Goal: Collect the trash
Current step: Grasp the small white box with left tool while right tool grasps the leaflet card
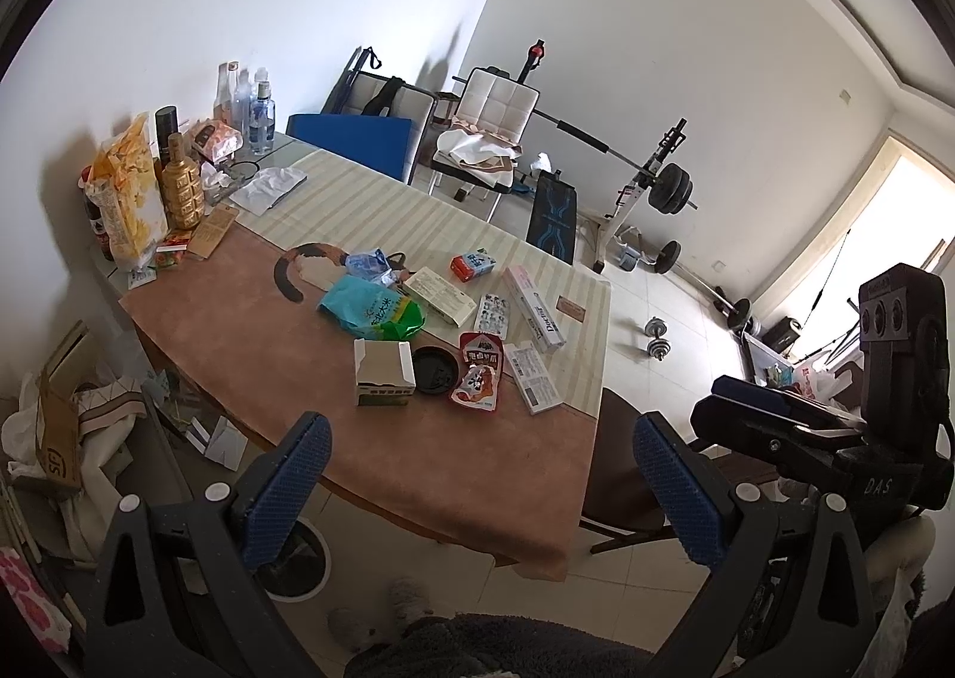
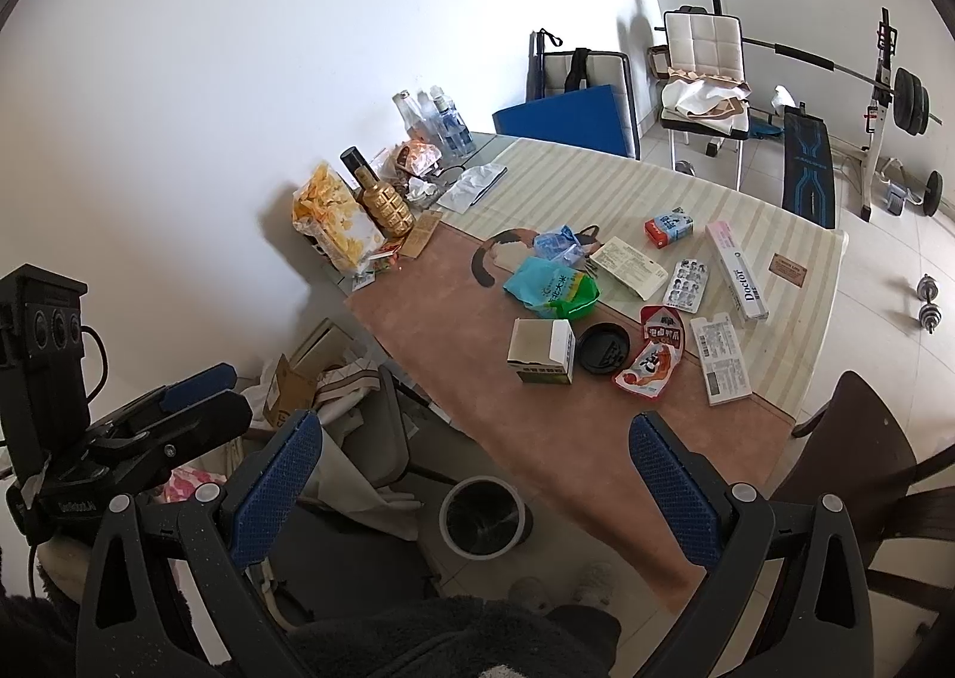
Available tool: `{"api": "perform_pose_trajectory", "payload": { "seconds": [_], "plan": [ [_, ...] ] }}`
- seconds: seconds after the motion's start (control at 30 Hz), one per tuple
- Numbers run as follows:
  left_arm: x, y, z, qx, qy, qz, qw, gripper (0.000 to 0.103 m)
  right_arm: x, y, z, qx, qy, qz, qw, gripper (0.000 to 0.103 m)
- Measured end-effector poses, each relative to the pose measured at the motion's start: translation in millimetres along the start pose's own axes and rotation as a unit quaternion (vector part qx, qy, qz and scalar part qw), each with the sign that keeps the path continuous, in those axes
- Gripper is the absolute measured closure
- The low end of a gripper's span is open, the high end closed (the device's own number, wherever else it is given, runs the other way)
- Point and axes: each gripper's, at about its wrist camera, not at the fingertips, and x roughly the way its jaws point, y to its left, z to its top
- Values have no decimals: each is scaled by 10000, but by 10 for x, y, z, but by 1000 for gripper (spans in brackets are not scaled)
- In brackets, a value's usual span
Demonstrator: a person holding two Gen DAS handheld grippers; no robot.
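Note:
Trash lies spread over the table (image 1: 250,344): a small open carton (image 1: 384,373) (image 2: 541,358), a black lid (image 1: 436,370) (image 2: 604,348), a red snack pouch (image 1: 478,370) (image 2: 650,358), a green-blue bag (image 1: 373,308) (image 2: 552,287), a long Doctor box (image 1: 534,308) (image 2: 737,269), flat boxes and a blister pack (image 1: 493,313). A round bin (image 2: 483,517) (image 1: 298,564) stands on the floor by the table's near edge. My left gripper (image 1: 483,475) and right gripper (image 2: 474,475) hover open and empty above the near edge, well short of the trash.
Bottles, a gold bottle (image 1: 182,188) and snack bags (image 1: 128,194) crowd the wall side. Cardboard and cloth (image 1: 59,439) are piled on the floor at left. A brown chair (image 2: 859,457) stands at right. Weight bench and barbell (image 1: 656,182) fill the far corner.

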Motion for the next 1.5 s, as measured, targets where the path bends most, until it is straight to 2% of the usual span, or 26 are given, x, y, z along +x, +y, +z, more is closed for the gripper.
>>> {"api": "perform_pose_trajectory", "payload": {
  "seconds": [0.07, 0.17, 0.27, 0.3, 0.33, 0.4, 0.47, 0.63, 0.77, 0.93, 1.1, 1.23, 1.43, 1.47, 1.5],
  "plan": [
    [27, 10, 23, 49, -34, 207, 9998, 0, 3, 16, 4, 54, -22, -68, 10000, 0],
    [192, 56, 83, 255, -107, 1087, 9937, 0, 31, -2, 13, 189, -120, -413, 9989, 0],
    [490, 191, 149, 365, -37, 1689, 9849, 0, 161, -121, 17, 440, -112, -793, 9958, 0],
    [616, 252, 174, 356, 39, 1803, 9830, 0, 231, -202, 13, 548, -85, -907, 9943, 0],
    [575, 276, 45, 336, 75, 1850, 9821, 0, 307, -288, 18, 628, -66, -997, 9930, 0],
    [918, 426, 58, 178, 370, 1997, 9790, 0, 490, -497, 36, 823, 56, -1262, 9886, 0],
    [1256, 556, 99, 6, 706, 2062, 9760, 0, 712, -772, 72, 1028, 222, -1432, 9841, 0],
    [2140, 856, 125, -454, 1458, 1895, 9699, 0, 1400, -1561, 221, 1445, 728, -1869, 9690, 0],
    [2807, 919, 143, -726, 2117, 1815, 9576, 0, 2104, -2259, 322, 1707, 1269, -2156, 9530, 0],
    [3555, 1037, 122, -625, 2745, 1915, 9403, 0, 3079, -2930, 331, 1683, 2015, -2373, 9353, 0],
    [4094, 1189, 6, -722, 3257, 1946, 9224, 0, 3714, -3225, 273, 1532, 2600, -2504, 9199, 0],
    [4318, 1269, -75, -880, 3488, 1880, 9139, 0, 4067, -3355, 257, 1382, 2829, -2528, 9149, 0],
    [4549, 1335, -124, -921, 3608, 1851, 9094, 1, 4434, -3448, 246, 1119, 3057, -2561, 9102, 0],
    [4563, 1349, -119, -932, 3580, 1858, 9103, 4, 4463, -3453, 234, 1085, 3076, -2600, 9089, 1],
    [4559, 1367, -108, -930, 3551, 1888, 9108, 14, 4486, -3462, 230, 1090, 3081, -2597, 9087, 2]
  ]
}}
